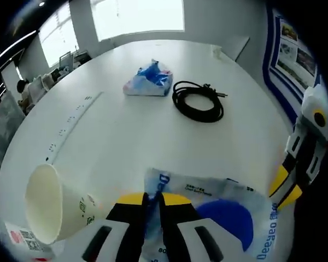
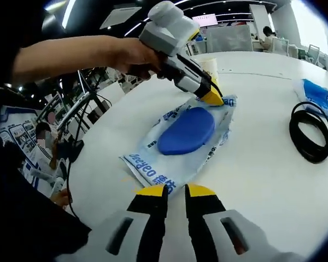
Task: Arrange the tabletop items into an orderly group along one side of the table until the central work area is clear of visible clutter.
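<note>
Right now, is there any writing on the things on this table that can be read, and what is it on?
"oaeyao", upside down in blue: edge of the wet-wipes pack.
Small blue print elsewhere on that pack: too blurred.
Green print on the paper cup: too small.
QR-code label beside the cup: unreadable.
Wall posters: too blurred.

Cable (image 1: 198,101) beside packet (image 1: 148,79)

Left gripper (image 1: 154,200) clamped on wipes pack (image 1: 224,210)
</note>
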Motion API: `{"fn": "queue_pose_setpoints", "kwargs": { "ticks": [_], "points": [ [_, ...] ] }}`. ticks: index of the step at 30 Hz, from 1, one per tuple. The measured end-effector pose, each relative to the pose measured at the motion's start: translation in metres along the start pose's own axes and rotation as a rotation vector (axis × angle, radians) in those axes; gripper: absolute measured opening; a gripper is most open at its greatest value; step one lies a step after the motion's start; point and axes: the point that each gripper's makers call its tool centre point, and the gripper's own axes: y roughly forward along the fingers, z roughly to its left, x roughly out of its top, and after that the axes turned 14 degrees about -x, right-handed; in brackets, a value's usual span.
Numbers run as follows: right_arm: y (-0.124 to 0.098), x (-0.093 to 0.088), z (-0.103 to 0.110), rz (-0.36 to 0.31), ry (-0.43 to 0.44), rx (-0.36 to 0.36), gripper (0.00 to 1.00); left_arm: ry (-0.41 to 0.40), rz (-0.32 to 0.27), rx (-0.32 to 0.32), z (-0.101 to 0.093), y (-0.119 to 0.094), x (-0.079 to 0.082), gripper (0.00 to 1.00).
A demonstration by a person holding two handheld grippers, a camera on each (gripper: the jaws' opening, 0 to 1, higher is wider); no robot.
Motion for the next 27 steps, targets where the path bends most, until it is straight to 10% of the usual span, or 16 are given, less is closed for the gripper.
{"fn": "queue_pose_setpoints", "kwargs": {
  "ticks": [27],
  "points": [
    [-0.024, 0.015, 0.000, -0.030, 0.052, 0.052, 0.00, 0.011, 0.042, 0.047, -0.009, -0.029, 0.004, 0.00]
  ]
}}
